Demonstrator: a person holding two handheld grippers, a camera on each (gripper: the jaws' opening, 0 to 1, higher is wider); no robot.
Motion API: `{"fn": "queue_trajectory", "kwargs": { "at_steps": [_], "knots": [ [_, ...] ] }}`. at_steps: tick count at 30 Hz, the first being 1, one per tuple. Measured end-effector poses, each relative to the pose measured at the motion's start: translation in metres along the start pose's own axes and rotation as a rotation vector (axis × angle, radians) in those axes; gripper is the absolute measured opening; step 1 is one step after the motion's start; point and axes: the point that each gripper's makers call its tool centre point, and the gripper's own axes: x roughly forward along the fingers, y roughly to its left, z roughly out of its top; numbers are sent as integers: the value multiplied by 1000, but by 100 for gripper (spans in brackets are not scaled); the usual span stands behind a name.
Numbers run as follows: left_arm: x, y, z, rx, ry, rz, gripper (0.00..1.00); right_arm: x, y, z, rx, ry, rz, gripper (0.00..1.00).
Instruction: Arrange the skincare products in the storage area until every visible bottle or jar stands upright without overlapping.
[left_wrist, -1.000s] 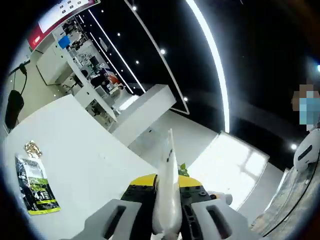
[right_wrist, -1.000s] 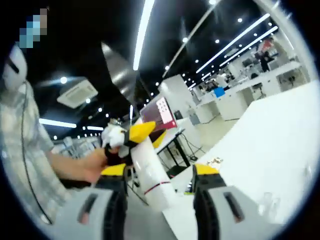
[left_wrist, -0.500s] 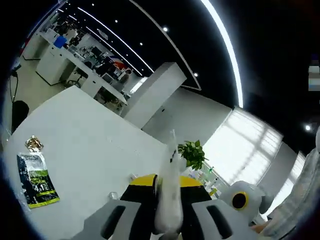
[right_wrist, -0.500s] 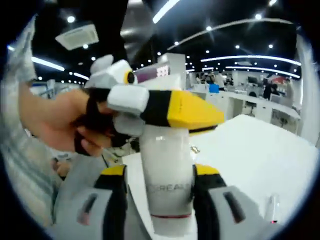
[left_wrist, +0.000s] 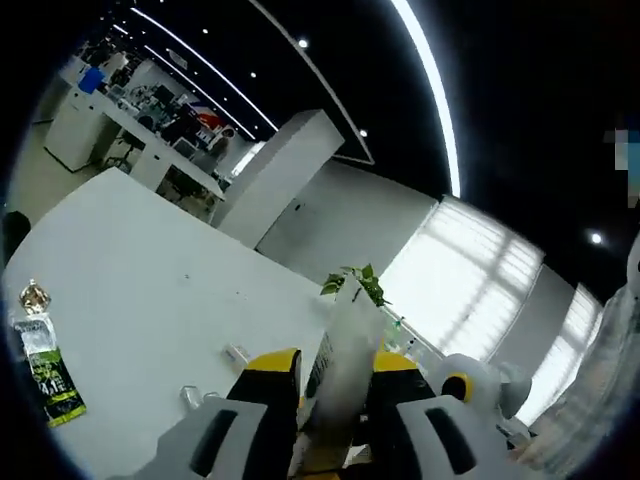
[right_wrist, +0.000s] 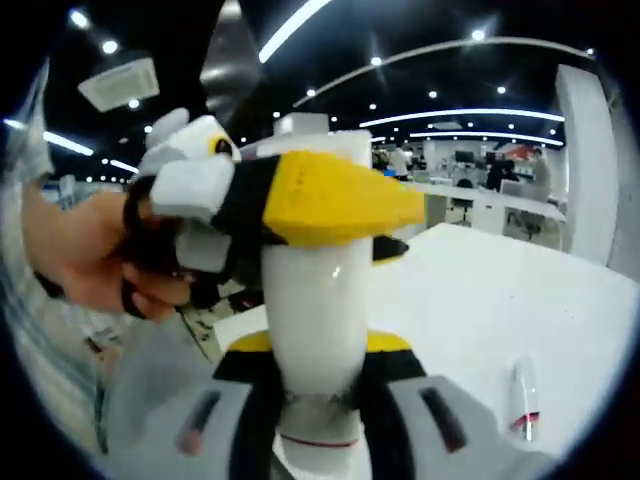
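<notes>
Right gripper view: both tongs, right (right_wrist: 318, 350) and left (right_wrist: 330, 215), clamp one smooth white plastic tube (right_wrist: 312, 300).

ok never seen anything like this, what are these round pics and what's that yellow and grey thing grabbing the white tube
There is no robot here: a person holds a handheld gripper in each hand, and a fisheye camera rides on each one, looking out along its jaws.

In the right gripper view, the right gripper has its jaws closed on a white tube. The left gripper, gripped by the person's hand, reaches in from the left and clamps the same tube higher up.

In the left gripper view, that tube sits between its own jaws. On the white table beyond lie a green sachet and some small clear items. A small tube with a red band lies on the table too.
</notes>
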Motion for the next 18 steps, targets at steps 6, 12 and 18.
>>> {"fn": "queue_trajectory", "kwargs": {
  "at_steps": [6,12,18],
  "knots": [
    [-8,1,-2,76,6,-32,19,5,6,2,34,5,20,27],
    [-18,5,1,123,26,8,13,14,18,1,41,40,63,33],
    [-26,15,-2,162,73,5,11,9,31,-3,10,65,207,34]
  ]
}}
